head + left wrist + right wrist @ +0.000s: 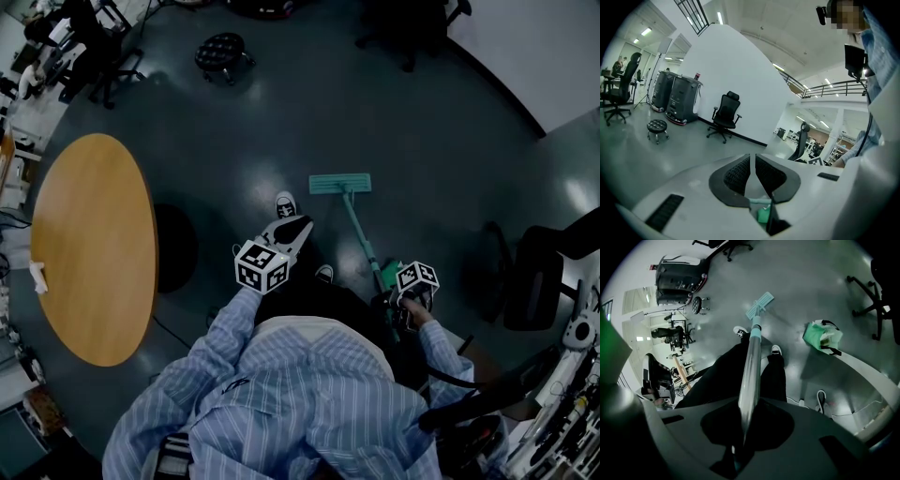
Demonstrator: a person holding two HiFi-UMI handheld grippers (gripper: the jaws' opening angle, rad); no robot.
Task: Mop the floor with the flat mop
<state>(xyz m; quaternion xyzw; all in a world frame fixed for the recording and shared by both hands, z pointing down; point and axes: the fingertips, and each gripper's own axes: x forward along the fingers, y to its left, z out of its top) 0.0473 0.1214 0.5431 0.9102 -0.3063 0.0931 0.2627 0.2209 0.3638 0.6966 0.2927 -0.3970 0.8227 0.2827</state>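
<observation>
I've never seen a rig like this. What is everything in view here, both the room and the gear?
flat mop: one, teal head and silvery handle, head flat on the floor ahead of the feet
floor: dark grey, glossy
round table: one, light wood, at the left
stool: one, black, far side of the floor
office chairs: several, black, round the room's edges
bag: one, green, on the floor beside the person
shoes: two, white and black, behind the mop head
left gripper: white, black fingers close together, off the mop
right gripper: fingers shut on the mop handle
</observation>
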